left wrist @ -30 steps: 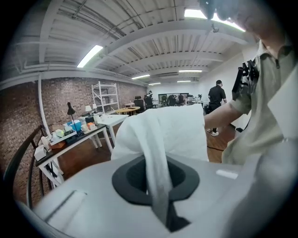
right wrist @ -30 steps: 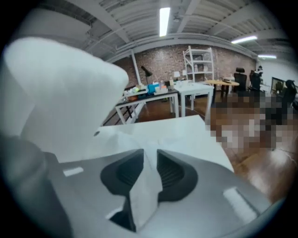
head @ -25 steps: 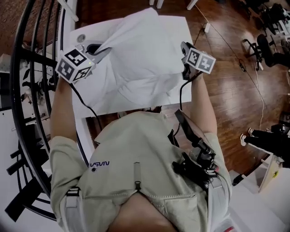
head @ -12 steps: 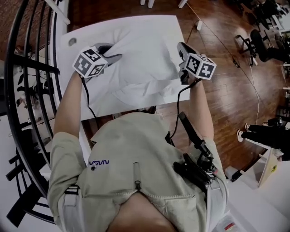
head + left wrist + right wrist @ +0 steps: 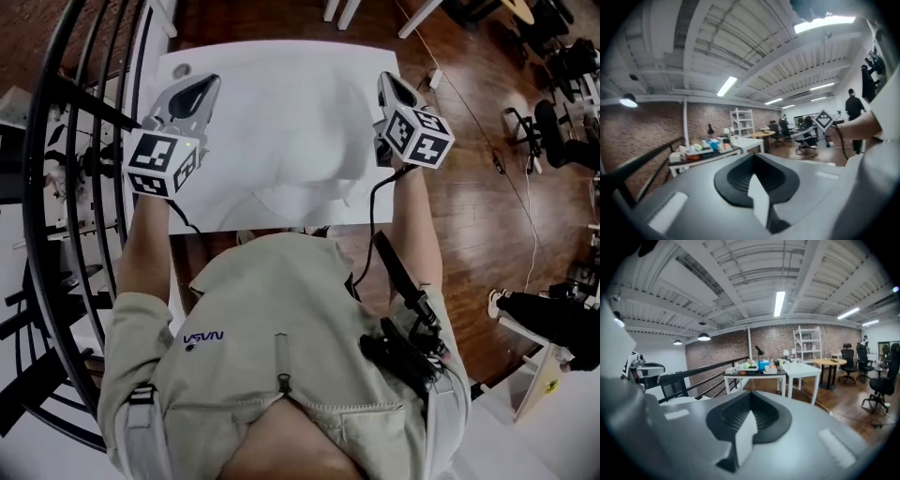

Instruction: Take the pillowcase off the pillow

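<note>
A white pillowcase (image 5: 300, 141) lies spread over the white table (image 5: 178, 202), with a fold bulging near the front edge. I cannot tell the pillow apart from the white cloth. My left gripper (image 5: 208, 82) is held at the cloth's left side and my right gripper (image 5: 386, 80) at its right side. Both point nearly level, away from me. In the left gripper view the jaws (image 5: 752, 161) have just closed on a strip of white cloth (image 5: 758, 199). The right gripper's jaws (image 5: 750, 399) have likewise just closed on a white strip (image 5: 744, 439).
A black railing (image 5: 56, 187) curves along the table's left side. Wooden floor (image 5: 469, 197) with a cable and office chairs (image 5: 562, 103) lies to the right. Far off stand white tables with clutter (image 5: 761, 367), a shelf (image 5: 808, 345) and a person (image 5: 854, 105).
The cloth, bunched and raised a second ago, now lies flatter and wider. The left gripper swung in toward the cloth, then out to the left. Both grippers now point more level.
</note>
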Available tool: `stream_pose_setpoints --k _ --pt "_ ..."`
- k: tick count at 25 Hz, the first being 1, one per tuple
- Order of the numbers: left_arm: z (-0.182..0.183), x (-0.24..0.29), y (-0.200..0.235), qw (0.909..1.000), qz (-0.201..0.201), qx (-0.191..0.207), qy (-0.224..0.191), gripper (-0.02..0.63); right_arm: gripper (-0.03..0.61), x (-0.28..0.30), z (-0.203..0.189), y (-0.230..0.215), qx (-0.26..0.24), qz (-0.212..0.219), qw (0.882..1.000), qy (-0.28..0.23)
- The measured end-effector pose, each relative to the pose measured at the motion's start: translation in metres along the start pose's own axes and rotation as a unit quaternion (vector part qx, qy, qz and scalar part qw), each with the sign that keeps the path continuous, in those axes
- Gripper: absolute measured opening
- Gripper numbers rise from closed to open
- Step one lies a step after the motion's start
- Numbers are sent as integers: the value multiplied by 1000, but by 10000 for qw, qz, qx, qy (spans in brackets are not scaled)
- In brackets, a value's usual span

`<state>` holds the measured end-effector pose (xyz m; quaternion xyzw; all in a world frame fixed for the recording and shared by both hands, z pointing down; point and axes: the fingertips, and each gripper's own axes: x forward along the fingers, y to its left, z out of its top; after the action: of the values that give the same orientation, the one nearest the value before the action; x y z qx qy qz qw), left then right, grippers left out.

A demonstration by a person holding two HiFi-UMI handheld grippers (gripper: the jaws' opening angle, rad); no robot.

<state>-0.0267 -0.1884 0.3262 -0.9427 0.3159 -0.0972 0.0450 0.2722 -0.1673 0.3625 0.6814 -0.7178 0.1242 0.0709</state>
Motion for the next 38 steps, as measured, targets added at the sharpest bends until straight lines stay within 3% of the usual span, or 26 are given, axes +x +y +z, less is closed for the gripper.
stream_pose_setpoints --k 4,9,14,21,34,38 --pt "60 -44 40 9867 1377 -11 -869 5 5 -11 53 25 -422 -78 9969 -656" --pt "82 -67 44 9693 2153 -60 -1185 5 5 -37 93 57 -724 -121 9889 -1293" --pt "72 -85 28 9701 2144 44 -1139 5 3 -71 97 87 -720 -279 9848 -1555" --pt "60 -62 11 9728 2070 -223 -1016 5 3 -123 90 74 -729 -763 9797 -1704" --pt "12 -88 -59 9659 2521 99 -588 5 3 -155 10 70 -458 -21 9880 -1476" --pt "7 -96 -77 9639 2601 147 -548 5 2 -159 4 65 -468 58 9871 -1533"
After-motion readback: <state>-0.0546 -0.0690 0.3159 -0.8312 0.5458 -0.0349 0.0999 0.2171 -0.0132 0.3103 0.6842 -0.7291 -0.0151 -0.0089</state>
